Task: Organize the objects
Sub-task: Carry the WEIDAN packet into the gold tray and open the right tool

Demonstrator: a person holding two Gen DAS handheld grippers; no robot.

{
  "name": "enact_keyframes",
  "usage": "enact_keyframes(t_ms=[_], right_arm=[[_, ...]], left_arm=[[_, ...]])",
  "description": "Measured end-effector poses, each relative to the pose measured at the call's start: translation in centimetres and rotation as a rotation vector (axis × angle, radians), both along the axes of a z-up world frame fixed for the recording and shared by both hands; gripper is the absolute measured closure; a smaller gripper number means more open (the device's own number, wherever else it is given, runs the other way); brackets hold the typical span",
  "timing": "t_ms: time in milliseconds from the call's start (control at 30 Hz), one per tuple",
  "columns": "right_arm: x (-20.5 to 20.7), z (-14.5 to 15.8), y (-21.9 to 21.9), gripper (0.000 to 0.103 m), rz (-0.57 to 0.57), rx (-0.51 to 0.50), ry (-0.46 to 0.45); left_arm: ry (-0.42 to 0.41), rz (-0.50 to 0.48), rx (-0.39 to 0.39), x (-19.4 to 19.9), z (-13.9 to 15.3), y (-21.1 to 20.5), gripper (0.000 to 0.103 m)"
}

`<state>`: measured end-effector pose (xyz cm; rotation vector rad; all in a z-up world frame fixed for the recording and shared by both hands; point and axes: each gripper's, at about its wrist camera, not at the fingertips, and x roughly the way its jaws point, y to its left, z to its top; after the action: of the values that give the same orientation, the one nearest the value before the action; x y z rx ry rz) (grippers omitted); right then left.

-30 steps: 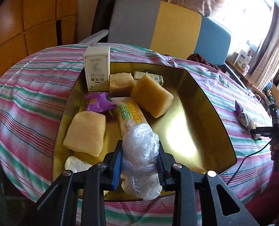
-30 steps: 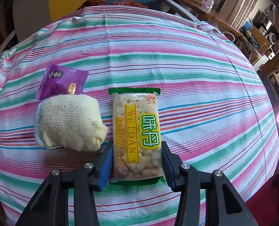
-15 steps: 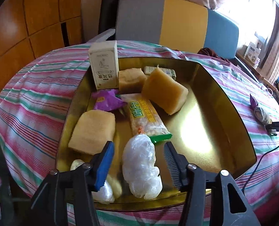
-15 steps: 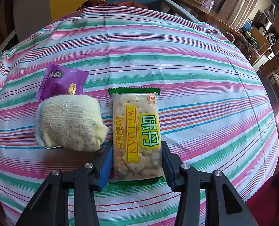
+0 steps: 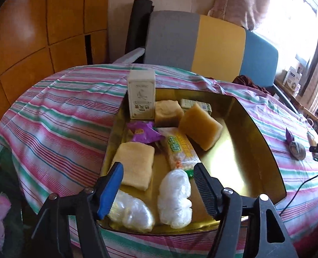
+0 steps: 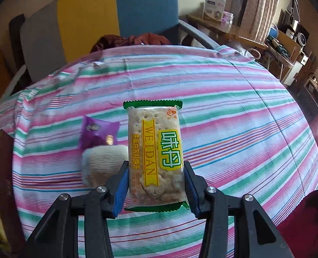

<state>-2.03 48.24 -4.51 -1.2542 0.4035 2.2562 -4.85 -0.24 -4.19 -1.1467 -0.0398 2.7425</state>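
While jaws open, left hand-held gripper [image 5: 159,185] above plastic wad [image 5: 175,200] (tray [image 5: 264,159] crowded).

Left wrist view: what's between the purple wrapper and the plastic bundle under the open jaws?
In the left wrist view, a cracker pack lies in the gold tray between the purple wrapper and the plastic bundle; its near end touches the bundle.

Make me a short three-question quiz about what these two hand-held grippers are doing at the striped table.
1. True or false: the right gripper holds the green-edged cracker packet.
2. Which lies between the left gripper's opening jaws, untouched? A) crumpled clear plastic bag B) upright white carton C) purple candy wrapper
3. Fill in: the yellow sponge blocks rest inside the shiny ____ tray.

Key: 1 true; 2 A; 3 gold.
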Motion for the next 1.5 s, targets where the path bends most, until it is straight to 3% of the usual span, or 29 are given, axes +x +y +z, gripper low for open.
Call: enact_keyframes(t_ms=[100, 267, 467, 700, 967, 1200, 1367, 1500], right_arm=[[-1.8, 2.3, -4.3, 0.056, 0.138, -0.026, 0.056], [-5.1, 3.7, -16.1, 0.056, 0.434, -0.081, 0.079], [-7.5, -0.4, -27.8, 0.055, 0.647, -0.152, -0.024], [-8.7, -4.5, -33.1, 0.054, 0.72, -0.304, -0.121], [-7.7, -4.1, -32.6, 0.054, 0.734, -0.354, -0.083], [-6.9, -2.0, -29.9, 0.054, 0.683, -0.282, -0.025], [-6.2, 0.4, -25.7, 0.054, 0.615, -0.21, 0.025], [-6.0, 1.1, -20.5, 0.054, 0.491, -0.175, 0.029]], left_arm=[[-0.002, 0.035, 0.014, -0.2, 0.1, -0.7, 0.032], [0.0, 0.067, 0.028, -0.2, 0.2, -1.6, 0.031], [0.01, 0.088, 0.045, 0.1, 0.4, -2.5, 0.03], [0.001, 0.098, 0.053, 0.2, 0.1, -3.3, 0.029], [0.007, 0.08, 0.039, 0.3, 0.0, -2.8, 0.028], [0.01, 0.069, 0.0, 0.3, 0.0, -2.0, 0.027], [0.023, 0.049, -0.016, 0.5, 0.5, -1.3, 0.027], [0.028, 0.022, -0.027, 0.7, 0.6, -0.6, 0.027]])
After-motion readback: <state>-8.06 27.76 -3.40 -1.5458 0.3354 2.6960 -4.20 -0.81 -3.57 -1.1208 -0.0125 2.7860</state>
